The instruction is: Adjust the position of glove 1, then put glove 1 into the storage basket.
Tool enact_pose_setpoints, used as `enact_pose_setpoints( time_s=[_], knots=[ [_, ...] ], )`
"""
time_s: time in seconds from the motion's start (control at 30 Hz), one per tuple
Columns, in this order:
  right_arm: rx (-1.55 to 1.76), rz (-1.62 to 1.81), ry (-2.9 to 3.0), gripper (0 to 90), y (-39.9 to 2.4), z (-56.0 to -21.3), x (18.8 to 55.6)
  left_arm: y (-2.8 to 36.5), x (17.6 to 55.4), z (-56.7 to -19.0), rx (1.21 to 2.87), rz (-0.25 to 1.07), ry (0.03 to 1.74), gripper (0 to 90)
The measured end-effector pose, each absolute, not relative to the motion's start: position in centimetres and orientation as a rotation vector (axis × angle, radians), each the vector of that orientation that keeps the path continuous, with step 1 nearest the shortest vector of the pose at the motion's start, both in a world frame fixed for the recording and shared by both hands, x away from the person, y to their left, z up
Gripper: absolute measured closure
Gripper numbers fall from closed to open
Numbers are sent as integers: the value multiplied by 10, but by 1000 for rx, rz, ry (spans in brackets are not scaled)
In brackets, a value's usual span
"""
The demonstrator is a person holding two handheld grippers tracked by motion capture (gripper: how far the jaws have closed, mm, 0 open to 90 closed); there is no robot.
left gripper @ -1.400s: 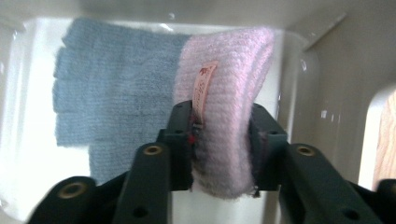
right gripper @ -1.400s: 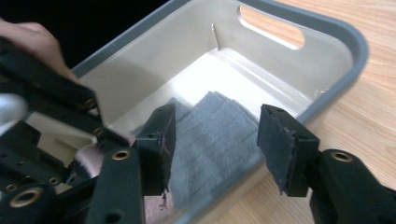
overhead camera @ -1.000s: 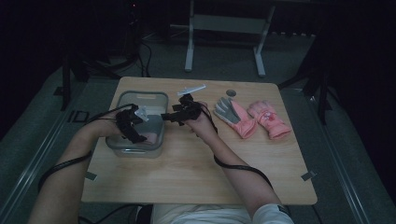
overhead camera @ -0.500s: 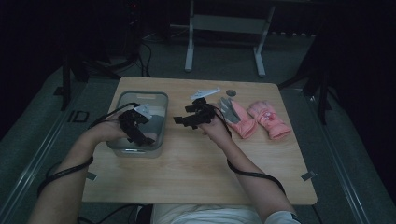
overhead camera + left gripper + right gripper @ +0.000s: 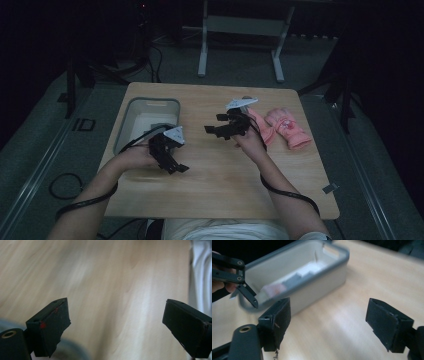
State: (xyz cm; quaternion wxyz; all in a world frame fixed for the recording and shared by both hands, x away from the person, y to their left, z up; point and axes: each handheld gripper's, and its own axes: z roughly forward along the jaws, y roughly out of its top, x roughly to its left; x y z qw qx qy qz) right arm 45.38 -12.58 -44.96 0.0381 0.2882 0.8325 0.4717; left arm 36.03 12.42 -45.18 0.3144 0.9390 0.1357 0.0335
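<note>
Blur smears the table (image 5: 105,282) in the left gripper view, and a white strip (image 5: 201,272) at the right edge is cut off, too soft to name. In the right gripper view the bin (image 5: 317,277) is blurred; whatever lies inside it (image 5: 287,285) can't be made out. In the high view, the right hand (image 5: 250,142) hides part of the pink gloves (image 5: 287,127).

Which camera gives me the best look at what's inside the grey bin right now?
The right gripper view: it looks into the bin from close by, showing flat white, grey and pinkish pieces on its floor, though blurred. The high view shows the whole bin beside the left gripper, its contents dim. The left gripper view catches just a blurred grey edge.
</note>
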Motion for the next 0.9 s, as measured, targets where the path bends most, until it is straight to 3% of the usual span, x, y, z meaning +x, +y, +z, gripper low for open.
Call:
enact_pose_setpoints(
  time_s=[0.3,0.5,0.53,0.73,0.9],
  knots=[
    [957,1461,2500,123,-152,-453,447,89,337,-467,2495,62,293,26],
    [991,1421,2508,149,-171,-462,446,74,330,-488,2549,114,328,26],
    [970,1366,2509,261,-179,-466,445,72,329,-492,2562,128,319,26],
    [937,1257,2463,475,-209,-472,443,66,324,-509,2569,150,293,26],
    [948,1147,2422,565,-236,-474,447,65,323,-517,2546,129,290,26]
  ],
)
